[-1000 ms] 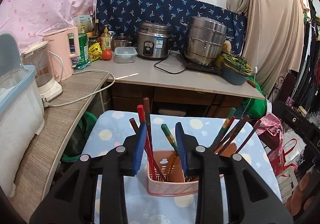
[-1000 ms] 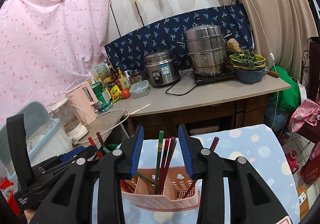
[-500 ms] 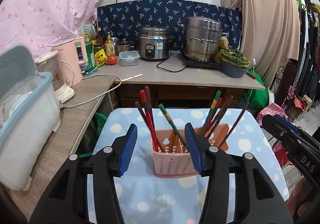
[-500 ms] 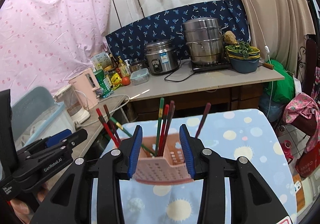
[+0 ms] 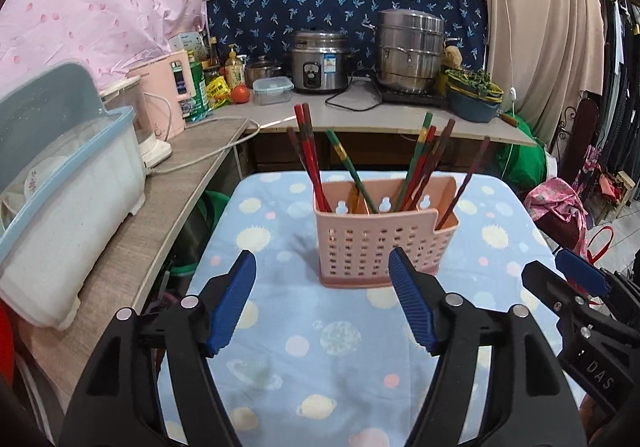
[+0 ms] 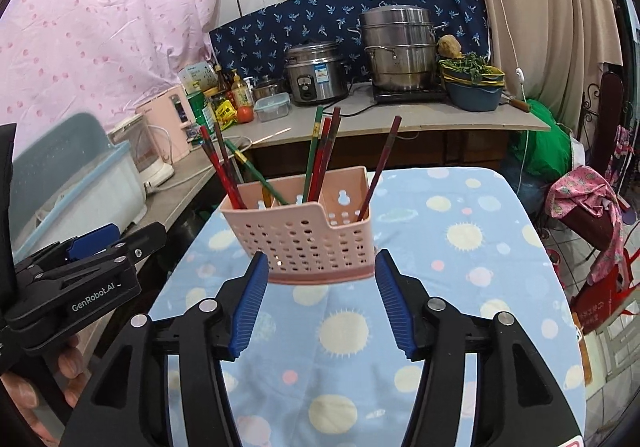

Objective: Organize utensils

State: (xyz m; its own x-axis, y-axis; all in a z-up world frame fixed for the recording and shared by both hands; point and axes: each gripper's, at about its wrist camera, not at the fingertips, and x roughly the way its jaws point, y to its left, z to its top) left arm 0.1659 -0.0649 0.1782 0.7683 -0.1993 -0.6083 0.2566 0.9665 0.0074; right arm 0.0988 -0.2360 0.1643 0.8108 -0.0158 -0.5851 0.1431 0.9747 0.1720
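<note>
A pink perforated utensil holder (image 5: 376,243) stands upright on the blue dotted table (image 5: 280,327); it also shows in the right wrist view (image 6: 308,243). Several red, green and dark chopsticks (image 5: 420,167) lean in its compartments, seen too in the right wrist view (image 6: 320,155). My left gripper (image 5: 322,299) is open and empty, a little short of the holder. My right gripper (image 6: 318,299) is open and empty, its tips beside the holder's base. Each gripper shows in the other's view, the right one (image 5: 580,287) at the right and the left one (image 6: 92,259) at the left.
A wooden counter (image 5: 168,207) runs along the left with a white-and-blue dish box (image 5: 60,207), a pink kettle (image 5: 168,95) and a cable. The far counter holds a rice cooker (image 5: 320,59), a steel steamer pot (image 5: 412,51), bottles and a blue bowl (image 5: 472,103).
Both grippers have pulled back from the holder and opened wider. The holder now stands clear in front of them on the table.
</note>
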